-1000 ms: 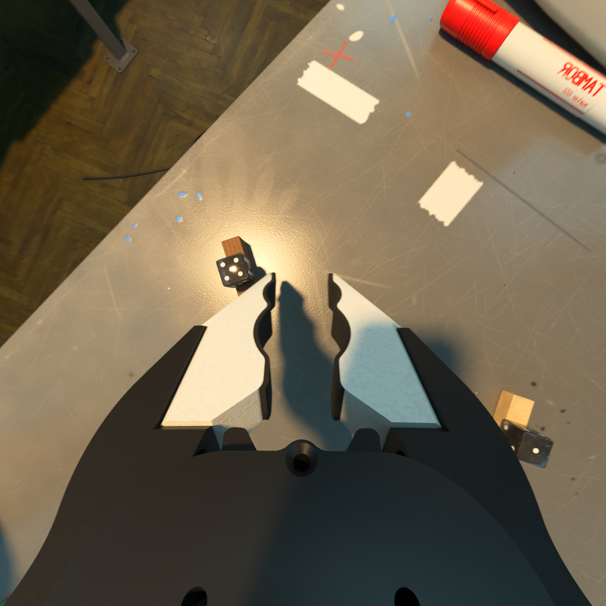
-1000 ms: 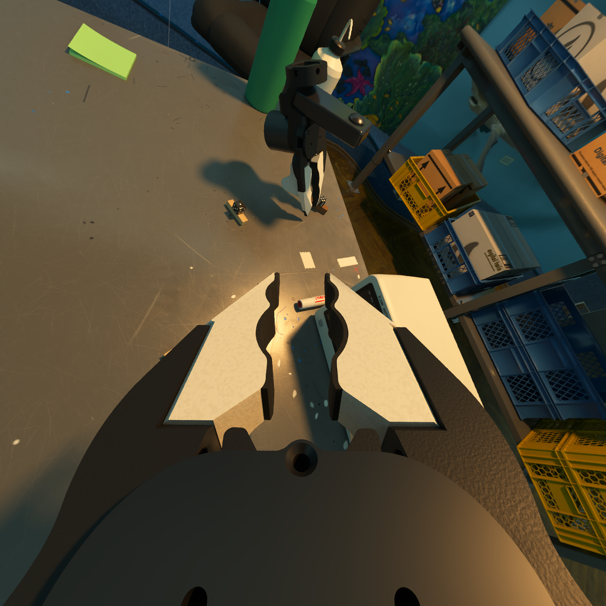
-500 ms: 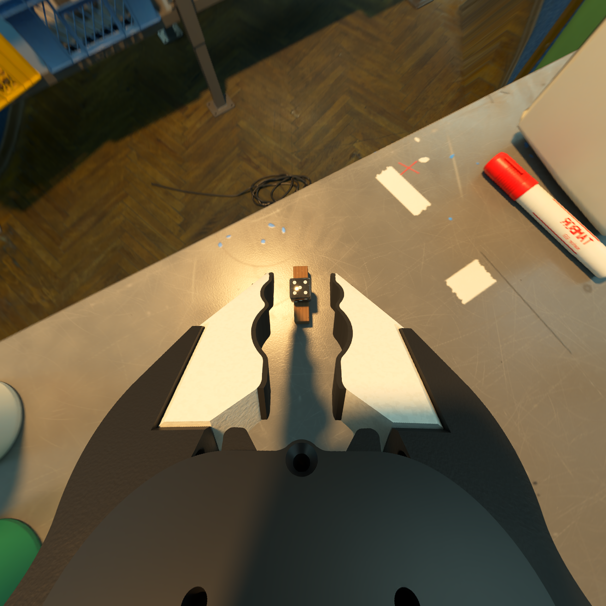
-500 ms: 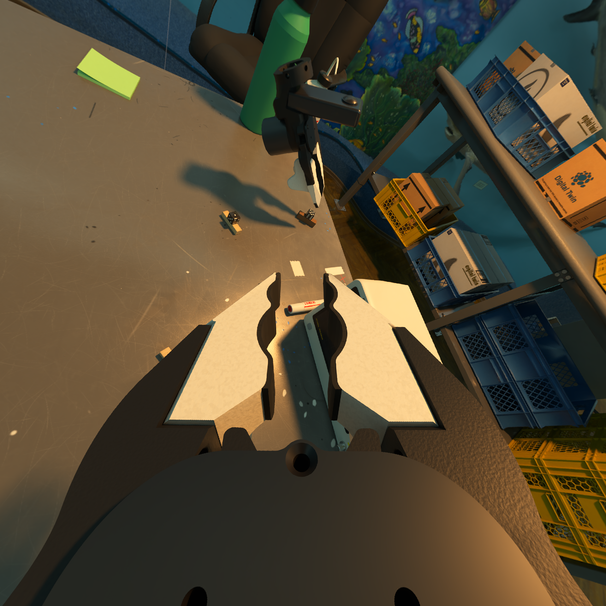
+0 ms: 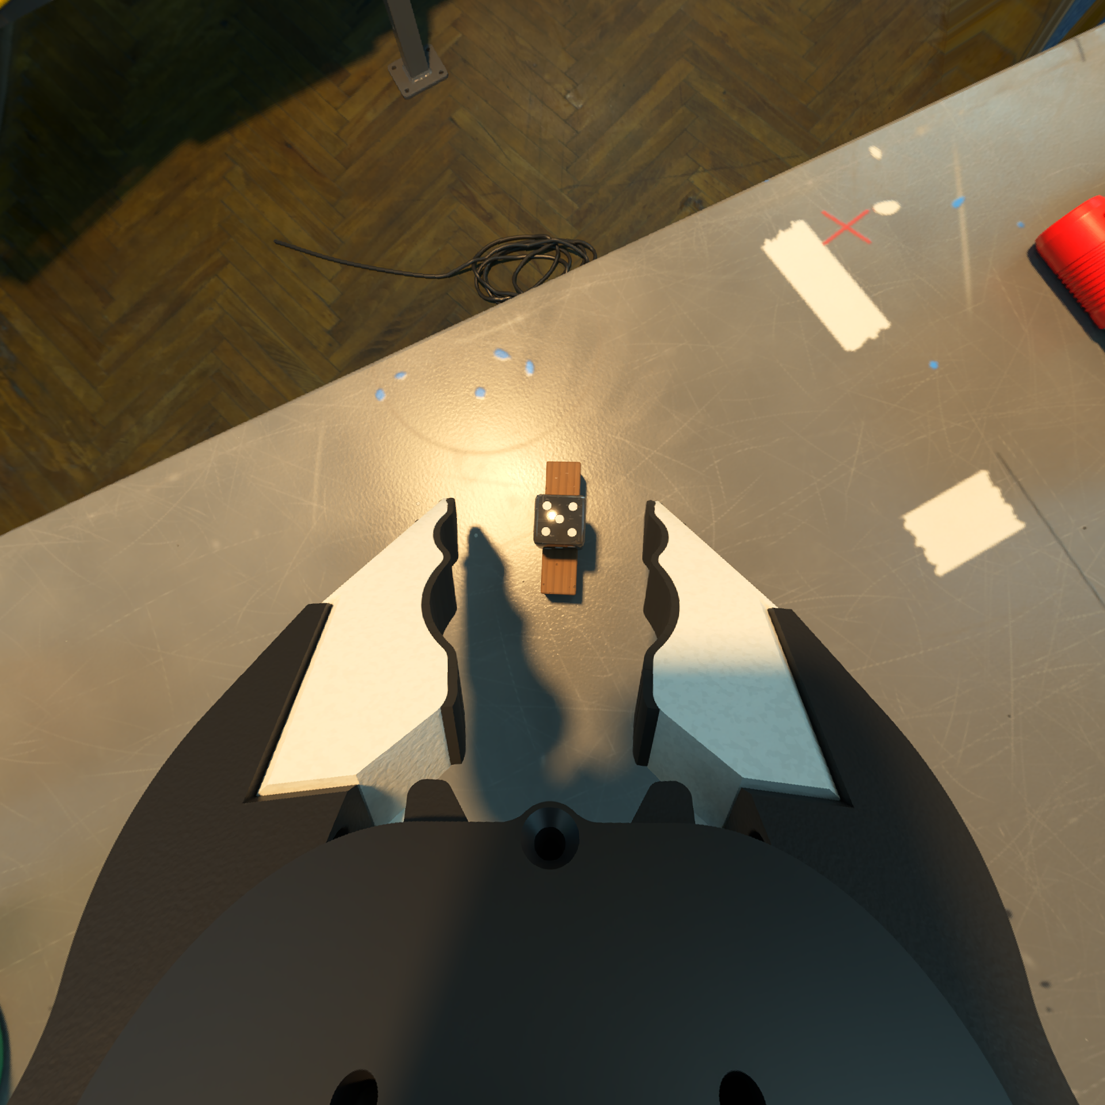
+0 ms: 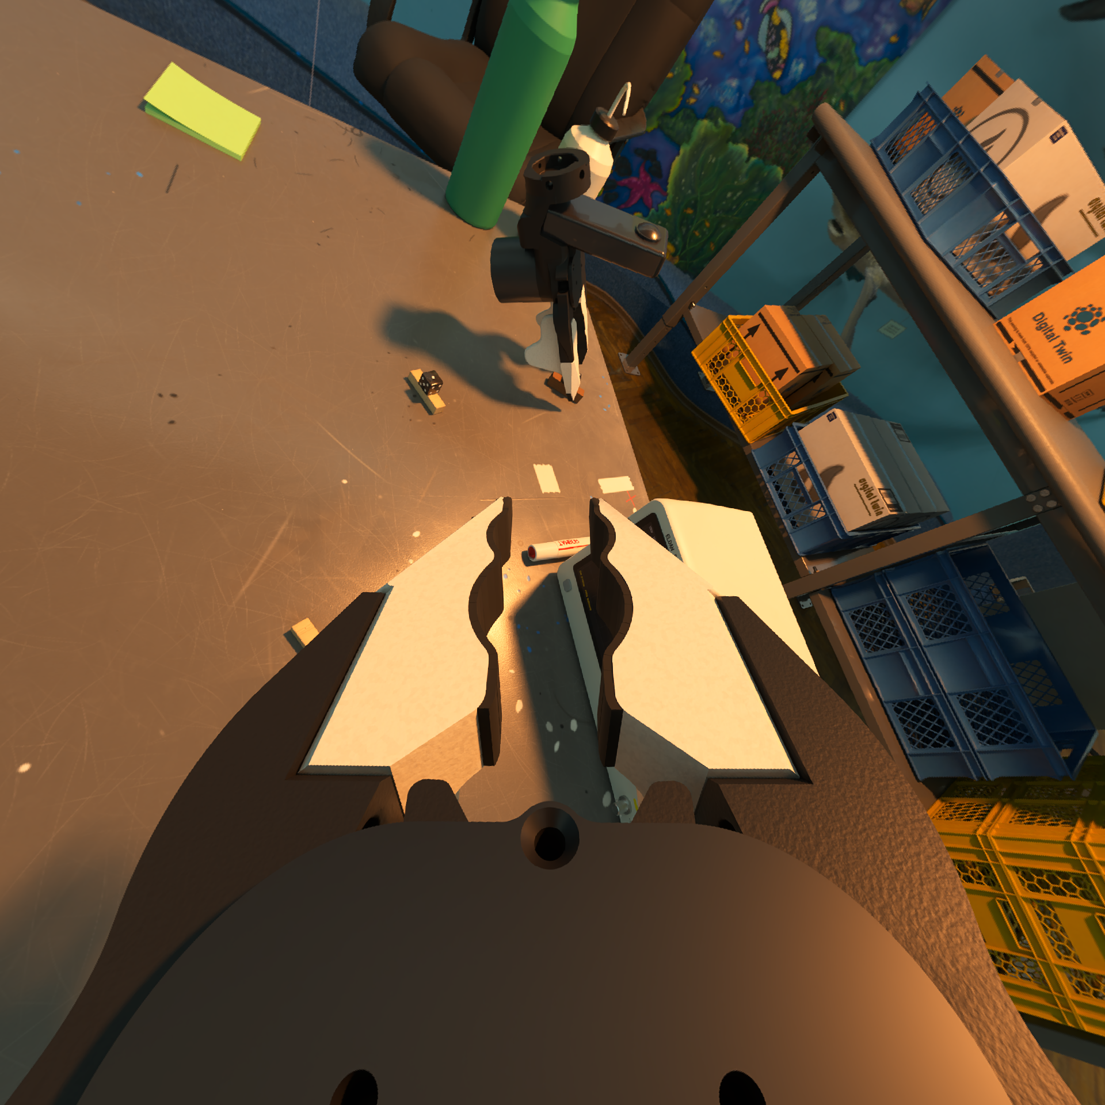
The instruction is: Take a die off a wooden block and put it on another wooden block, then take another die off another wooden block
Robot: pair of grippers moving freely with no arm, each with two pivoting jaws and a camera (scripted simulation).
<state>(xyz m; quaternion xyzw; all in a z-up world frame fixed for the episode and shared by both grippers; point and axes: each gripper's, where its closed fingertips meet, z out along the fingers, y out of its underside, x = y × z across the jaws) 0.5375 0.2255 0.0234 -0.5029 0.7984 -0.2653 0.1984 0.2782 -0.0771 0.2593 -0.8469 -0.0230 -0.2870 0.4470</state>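
Observation:
A black die [image 5: 559,520] with white pips sits on a reddish-brown wooden block [image 5: 563,478] near the table's edge. My left gripper [image 5: 550,508] is open wide, with a fingertip on each side of the die and not touching it. In the right wrist view the left gripper [image 6: 565,385] hangs over that block. A second black die [image 6: 430,381] rests on a pale wooden block [image 6: 433,405] to its left. A bare pale block [image 6: 304,631] lies beside my right gripper [image 6: 550,505], which is empty with a narrow gap between its jaws.
The table edge [image 5: 418,359] runs just past the die, with wood floor and a coiled cable [image 5: 526,263] beyond. Tape patches [image 5: 825,293], [image 5: 962,520], a red-capped marker [image 6: 556,547], a white device [image 6: 705,538], a green cylinder [image 6: 514,107] and a yellow-green pad [image 6: 203,110] are on the table.
My left gripper swung over the brown block, came closer to it, and its jaws opened wider around the die. My right gripper shifted only slightly.

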